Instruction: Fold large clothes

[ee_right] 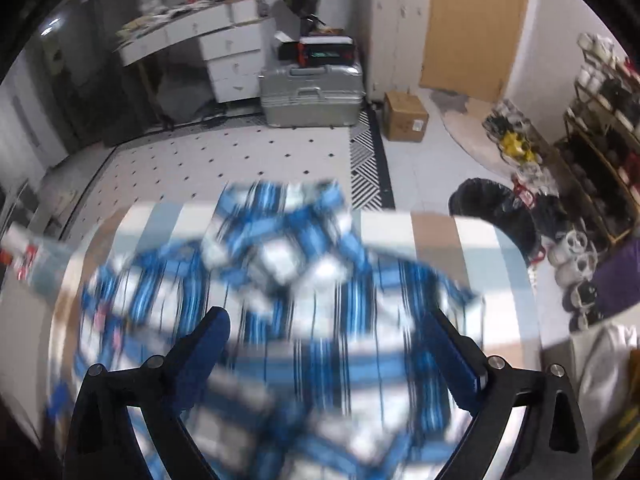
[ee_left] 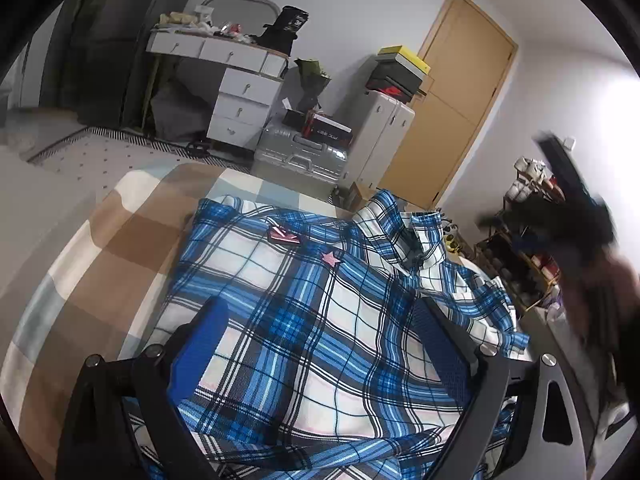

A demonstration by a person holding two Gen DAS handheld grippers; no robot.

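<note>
The blue checked shirt [ee_left: 320, 320] lies spread on the bed [ee_left: 100, 248] under my left tongs [ee_left: 324, 320] and right tongs [ee_right: 332, 332] (blurred view); both stand wide apart, holding nothing.

This is a bedroom in a home: a bed with a checked cover [ee_left: 120, 240], a white dressing table with drawers [ee_left: 236, 80], a silver suitcase [ee_right: 312, 96], a wooden door [ee_left: 452, 104] and a shoe rack [ee_right: 604, 128].
</note>
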